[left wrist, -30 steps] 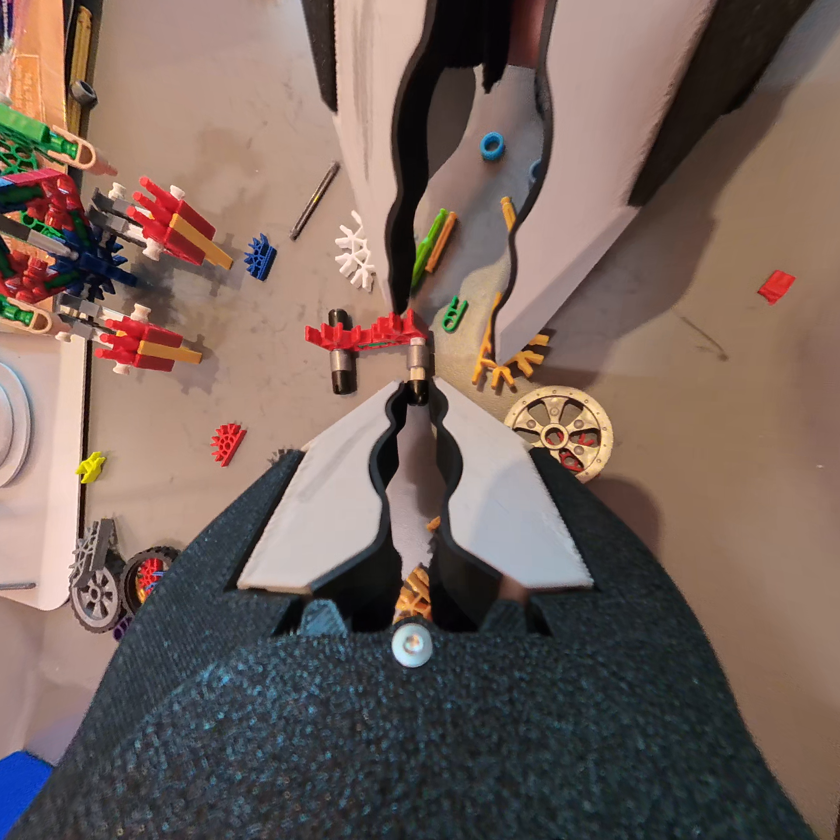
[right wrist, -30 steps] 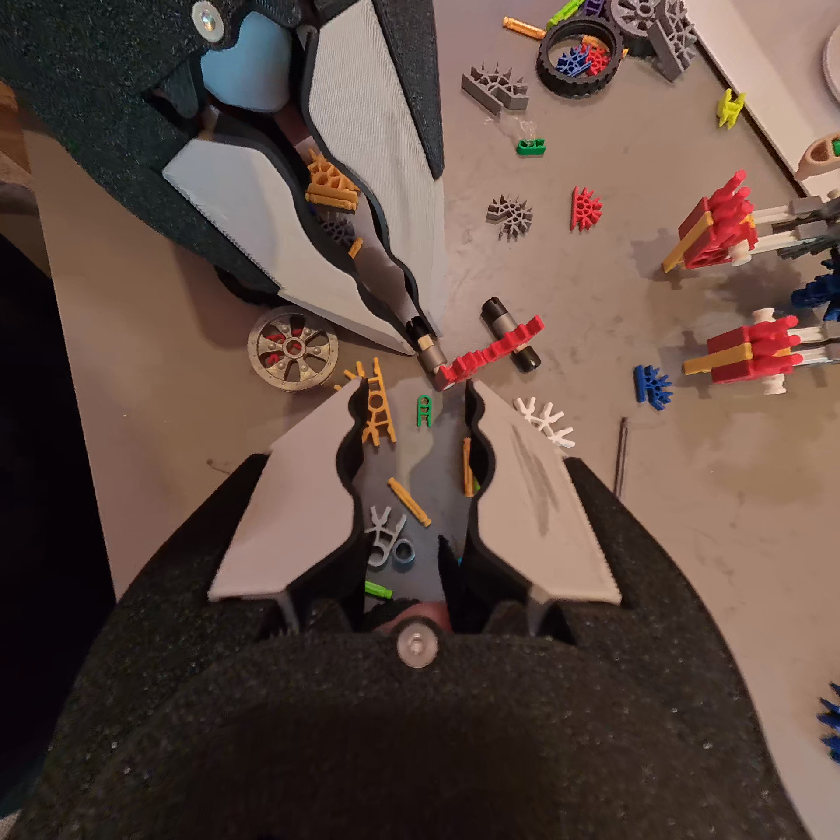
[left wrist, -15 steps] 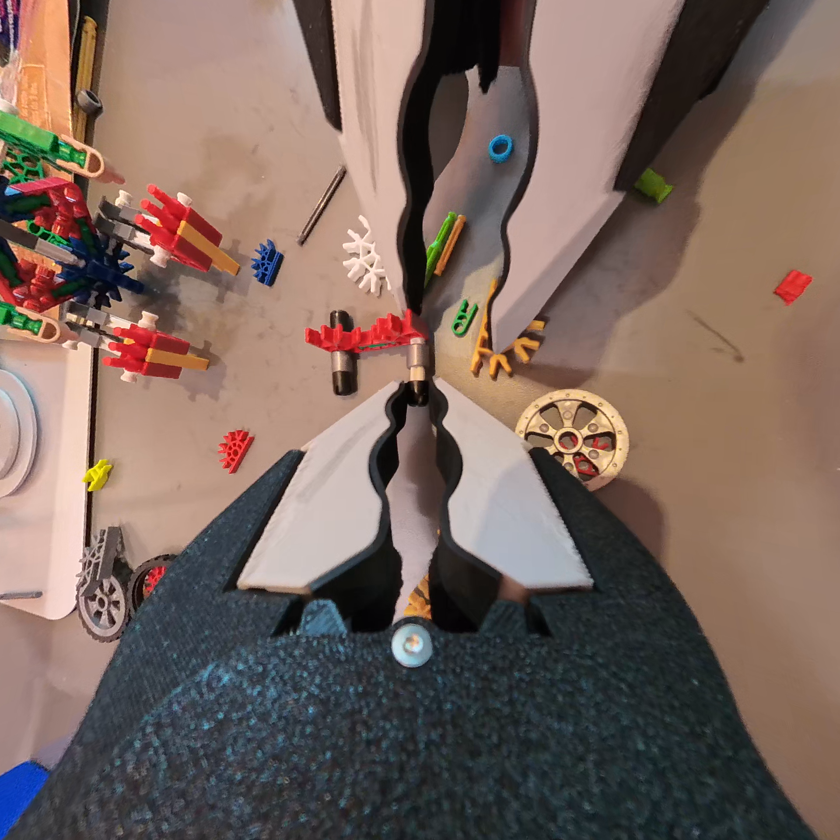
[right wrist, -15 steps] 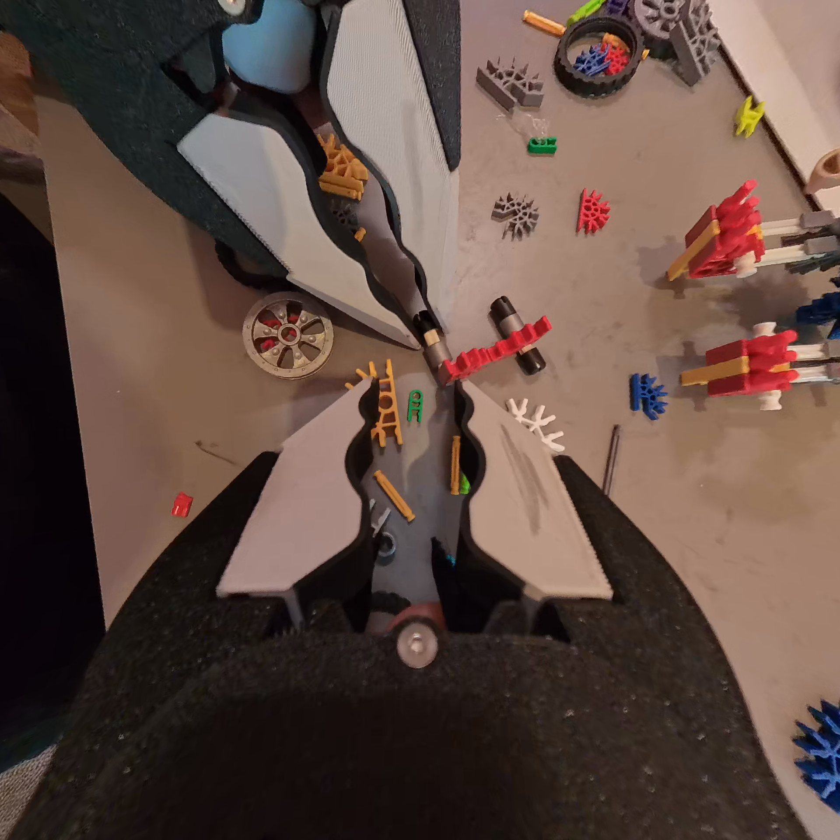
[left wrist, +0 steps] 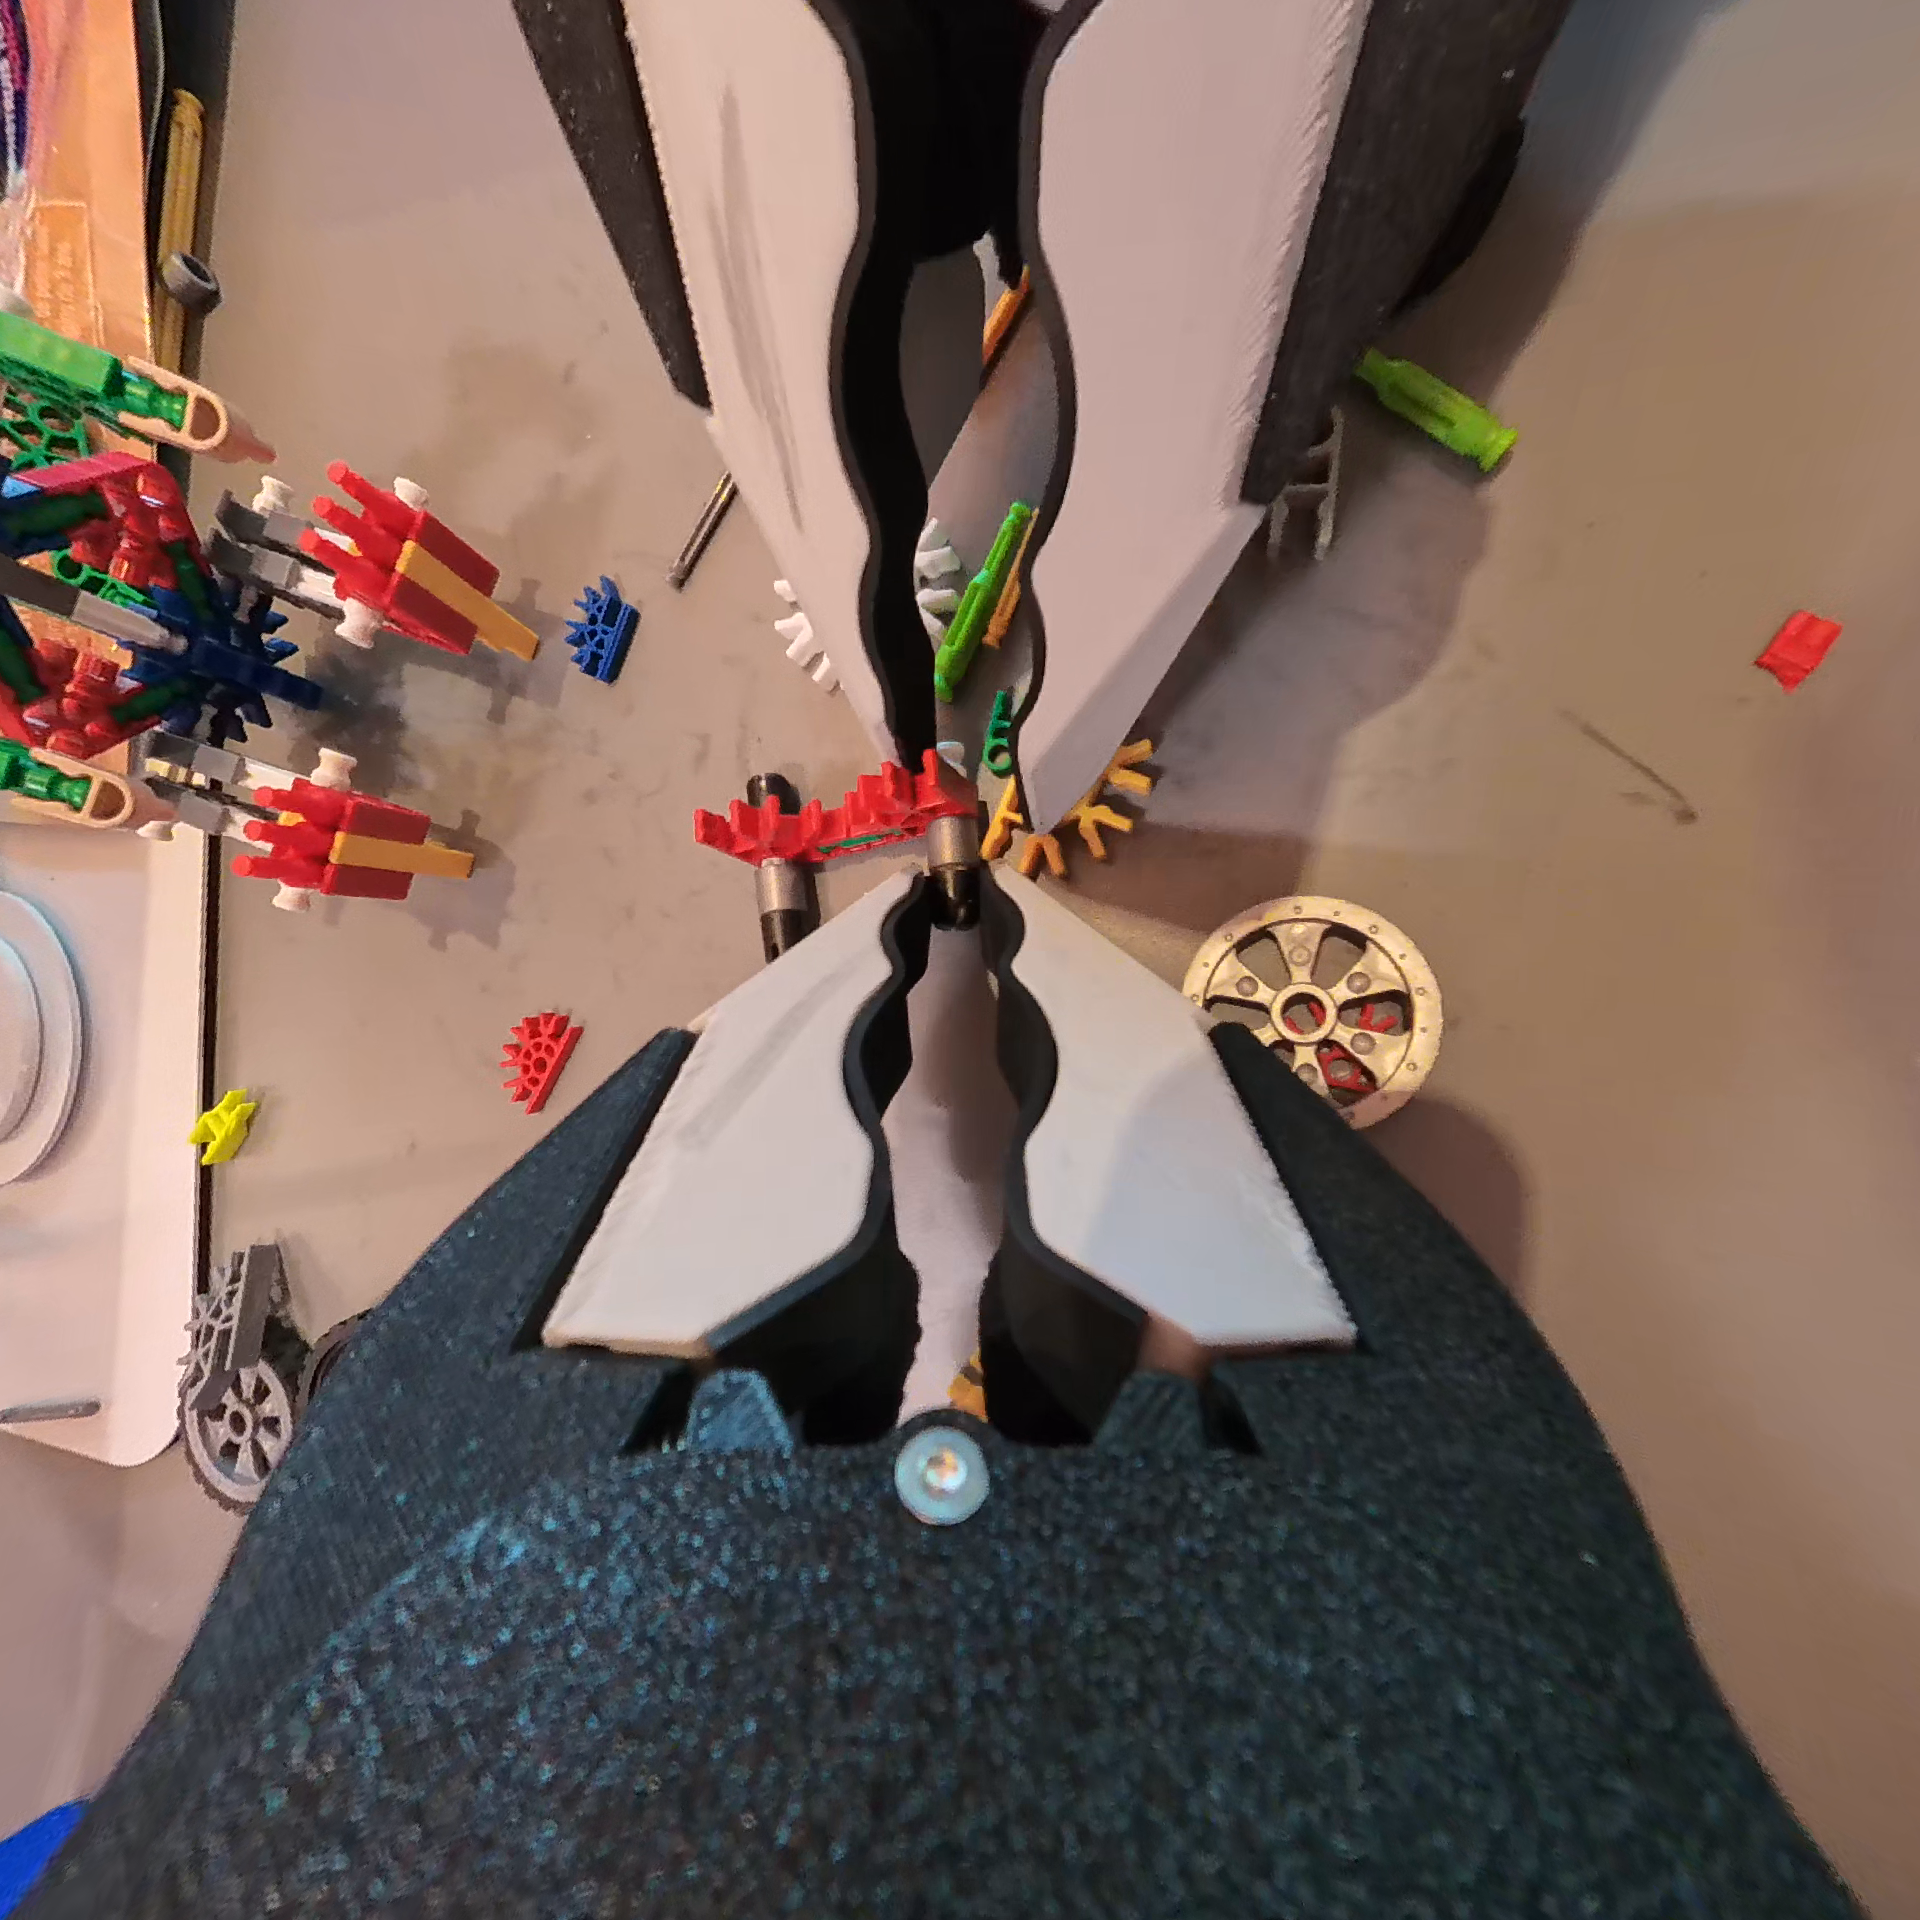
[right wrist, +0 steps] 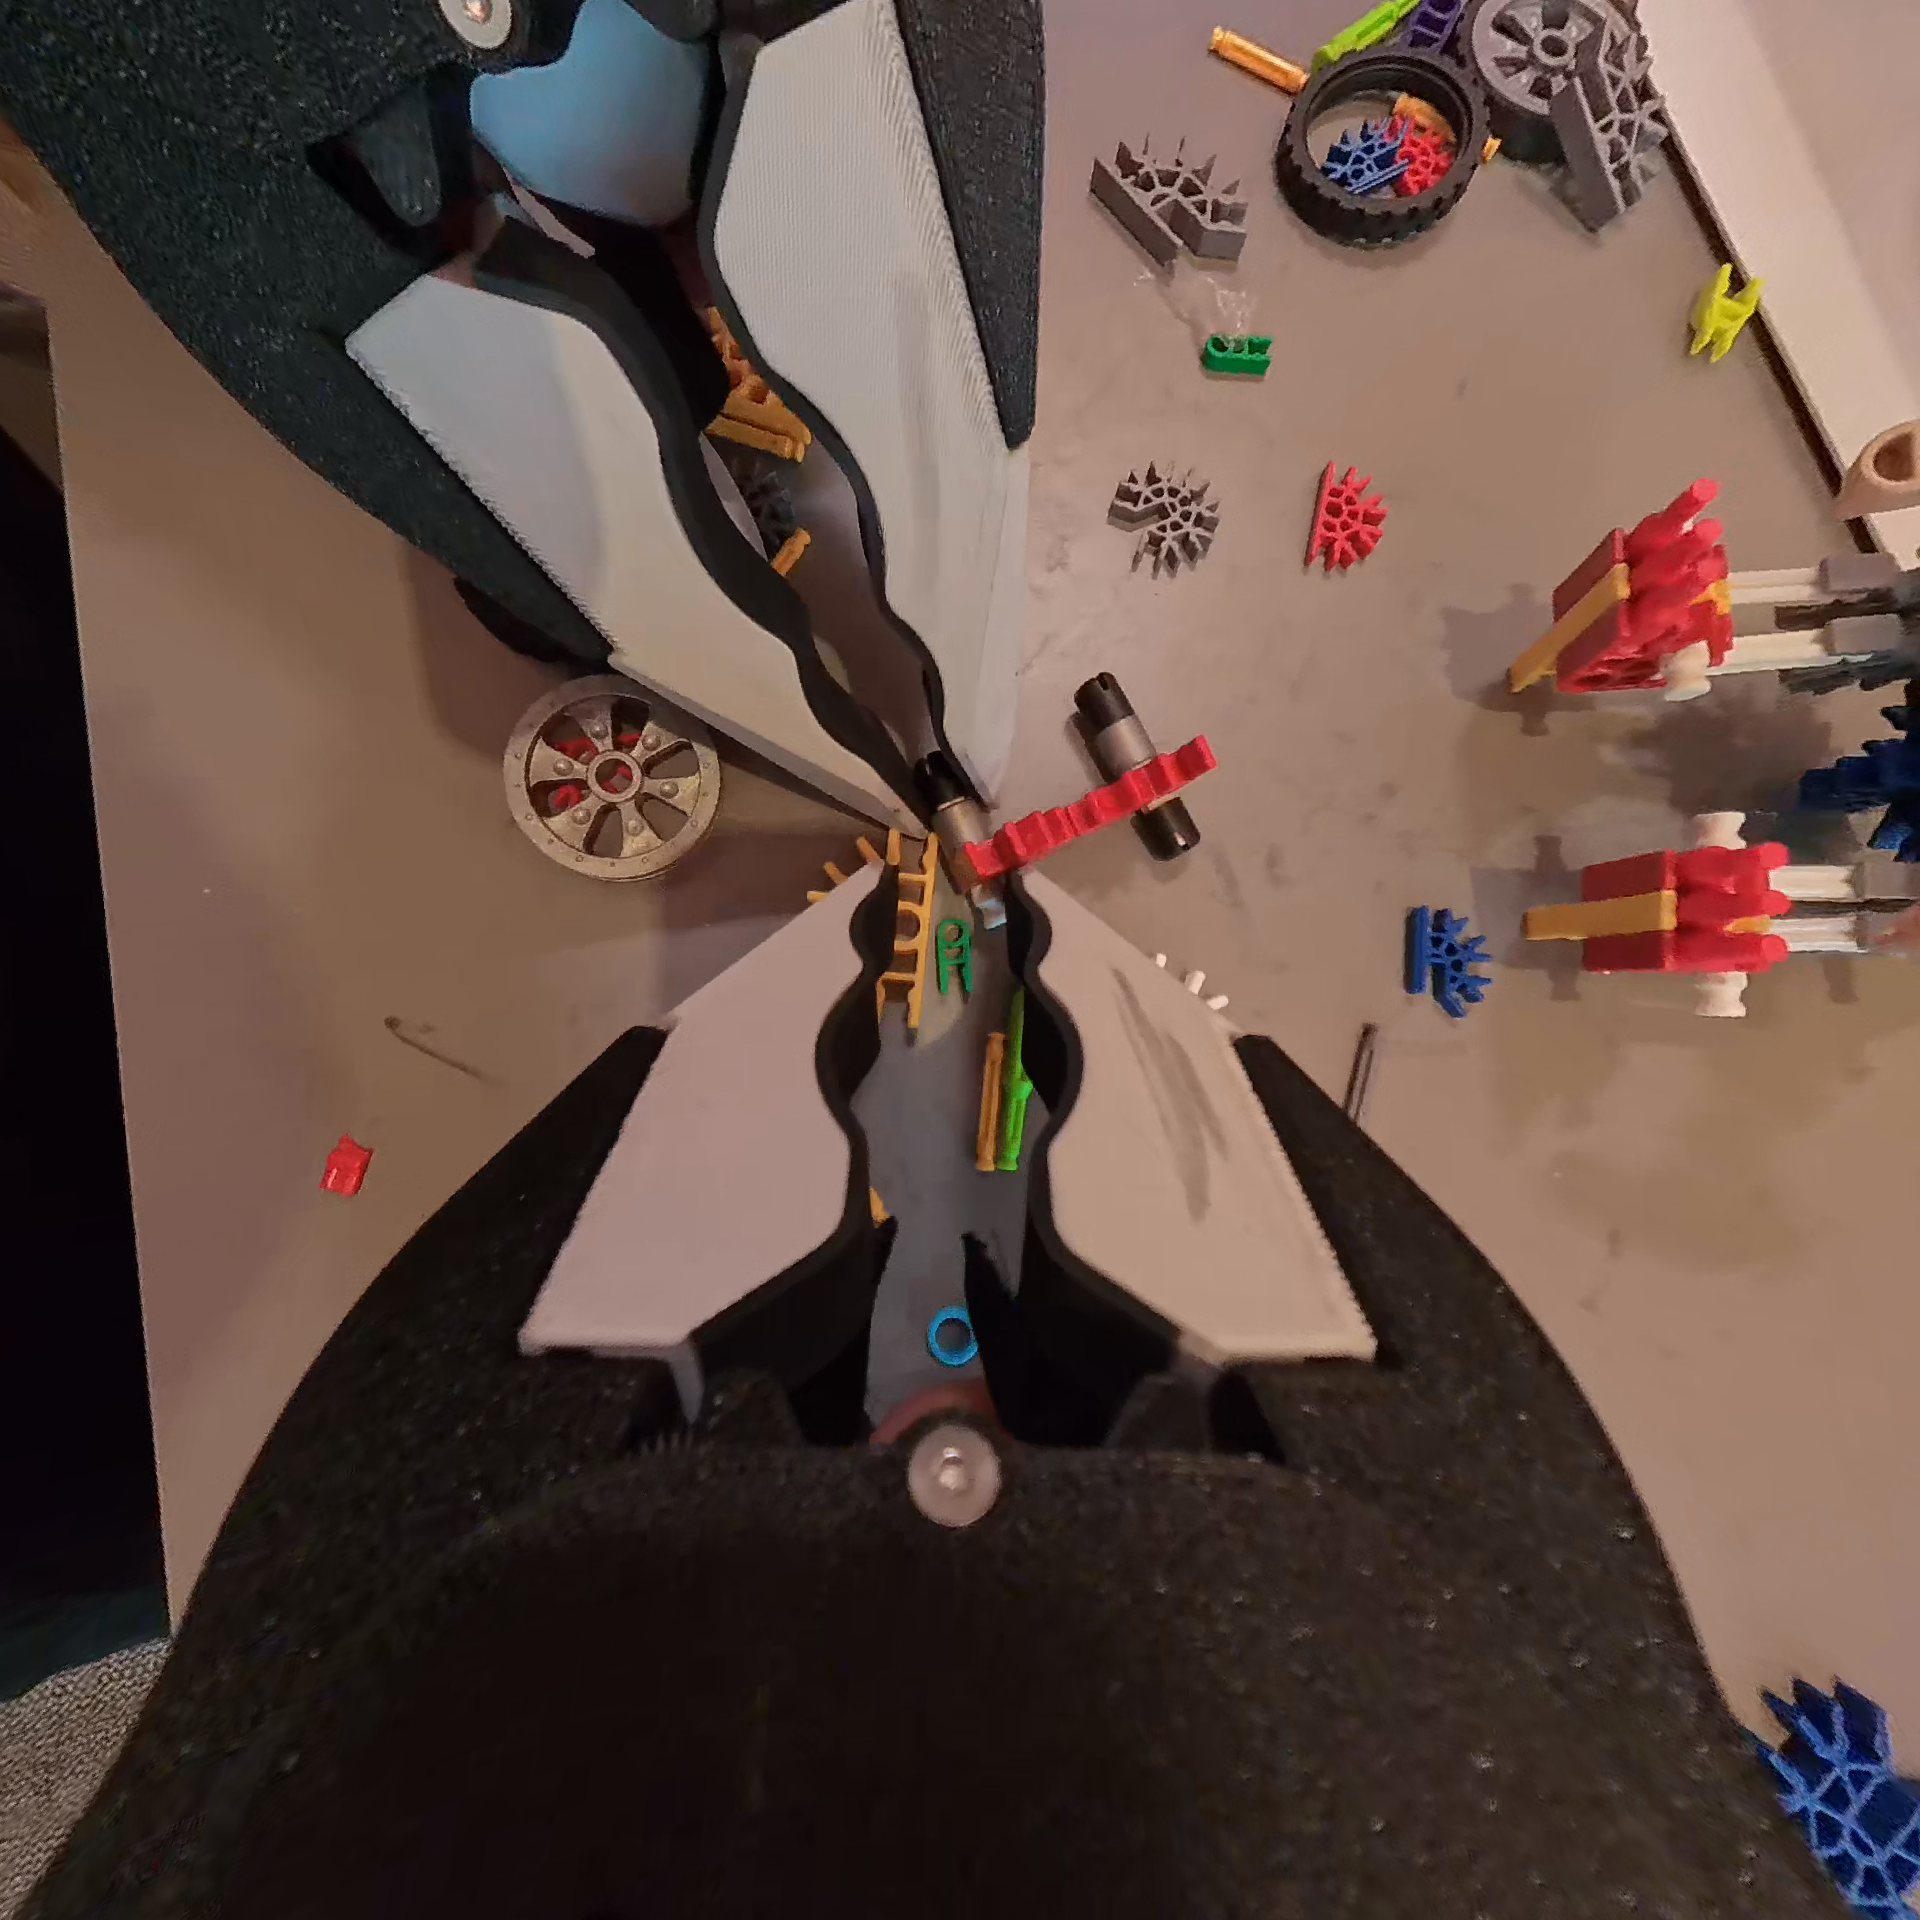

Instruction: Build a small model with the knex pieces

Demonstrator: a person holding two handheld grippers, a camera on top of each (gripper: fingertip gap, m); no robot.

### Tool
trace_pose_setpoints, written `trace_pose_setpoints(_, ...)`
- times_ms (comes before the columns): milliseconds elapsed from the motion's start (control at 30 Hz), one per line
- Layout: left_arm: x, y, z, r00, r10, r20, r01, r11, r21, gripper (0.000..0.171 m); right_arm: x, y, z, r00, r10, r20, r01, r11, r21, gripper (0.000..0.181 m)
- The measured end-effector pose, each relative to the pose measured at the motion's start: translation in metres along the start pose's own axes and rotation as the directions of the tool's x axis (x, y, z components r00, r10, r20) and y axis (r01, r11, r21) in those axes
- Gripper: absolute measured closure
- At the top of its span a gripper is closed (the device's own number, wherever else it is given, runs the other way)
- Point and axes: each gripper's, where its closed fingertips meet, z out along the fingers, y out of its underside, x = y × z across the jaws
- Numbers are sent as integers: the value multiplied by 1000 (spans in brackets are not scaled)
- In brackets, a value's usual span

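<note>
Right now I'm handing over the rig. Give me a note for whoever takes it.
Left claw: shut on the dark end of a grey rod.
Right claw: narrowly open, with its tips on either side of that rod's other end. Contact is unclear.
Red toothed strip: joins this rod to a second rod beside it.
Close by on the table: spoked wheel, orange ladder piece.

Left tool [left wrist: 951, 914] grips a black rod [left wrist: 952, 883] bearing red connectors [left wrist: 831, 816].
</note>
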Motion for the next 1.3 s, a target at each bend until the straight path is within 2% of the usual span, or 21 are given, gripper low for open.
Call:
trace_pose_setpoints(300, -1, -1, 0, 1000, -16, 3, 16, 999, 32, 164, 1, 2, -5, 1000, 7, -6, -7, 1000, -3, 158)
trace_pose_setpoints(433, -3, 5, -7, 999, -37, 27, 36, 999, 27, 150, 0, 4, -9, 1000, 17, -9, -17, 1000, 2, 155)
trace_pose_setpoints(600, -9, 17, -33, 993, -83, 85, 80, 996, 30, 151, -8, 8, -12, 1000, 13, -18, -13, 1000, -1, 154)
trace_pose_setpoints(833, -23, 50, -78, 960, -188, 210, 190, 982, 11, 155, -33, 12, -11, 999, -24, 45, 25, 999, -33, 158)
trace_pose_setpoints(1033, -8, 83, -100, 938, -264, 226, 278, 960, -33, 156, -34, 12, -17, 999, -11, 37, 12, 1000, -21, 157)
trace_pose_setpoints(1167, 8, 92, -101, 939, -281, 197, 294, 955, -44, 155, -30, 20, -22, 1000, -9, -4, 9, 998, -56, 156)
trace_pose_setpoints(1300, 15, 94, -100, 940, -287, 184, 298, 954, -37, 154, -36, 14, -41, 1000, -4, -12, 4, 1000, 2, 153)
